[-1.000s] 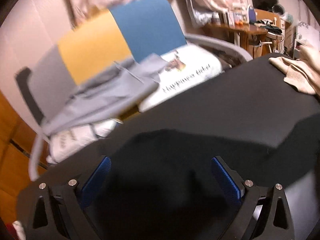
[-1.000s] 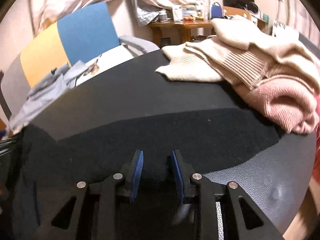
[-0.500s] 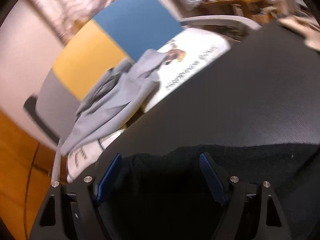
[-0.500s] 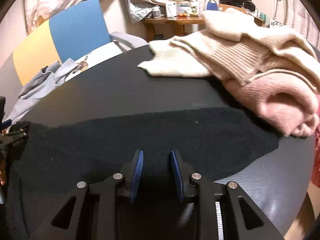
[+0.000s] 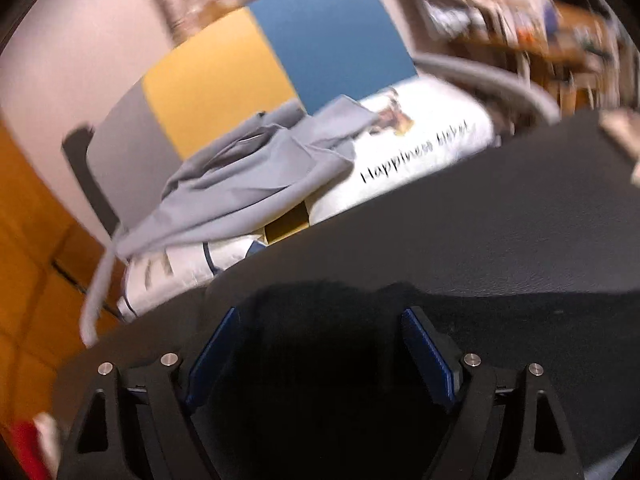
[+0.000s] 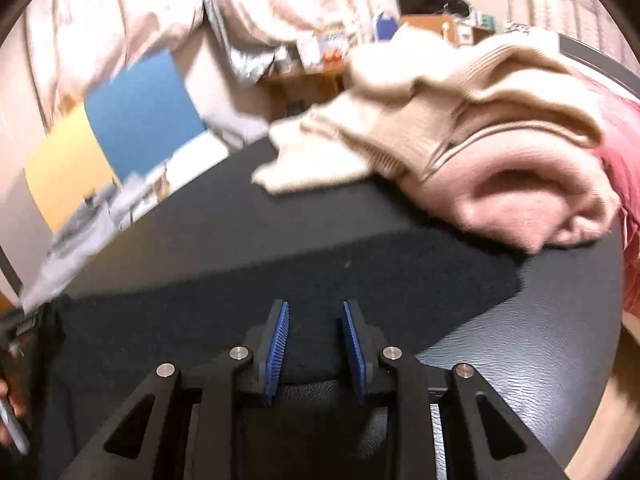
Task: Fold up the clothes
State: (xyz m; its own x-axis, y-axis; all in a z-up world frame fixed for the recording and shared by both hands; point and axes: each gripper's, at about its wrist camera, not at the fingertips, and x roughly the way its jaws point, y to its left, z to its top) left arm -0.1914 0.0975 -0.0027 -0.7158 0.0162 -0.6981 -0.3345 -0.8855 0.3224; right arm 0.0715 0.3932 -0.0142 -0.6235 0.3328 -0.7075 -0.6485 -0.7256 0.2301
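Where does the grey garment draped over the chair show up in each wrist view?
Left wrist: the grey garment lies centre-left, over the white printed cushion.
Right wrist: it appears at the far left edge, blurred, beyond the black table.
Shared landmark: the blue and yellow chair back behind it.

So the dark garment [image 6: 280, 280] lies flat across the table [image 6: 540, 360], sweater pile [image 6: 480, 128] sits behind it to the right, and a chair [image 5: 280, 60] with clothes [image 5: 256, 188] stands beyond the table's left edge.
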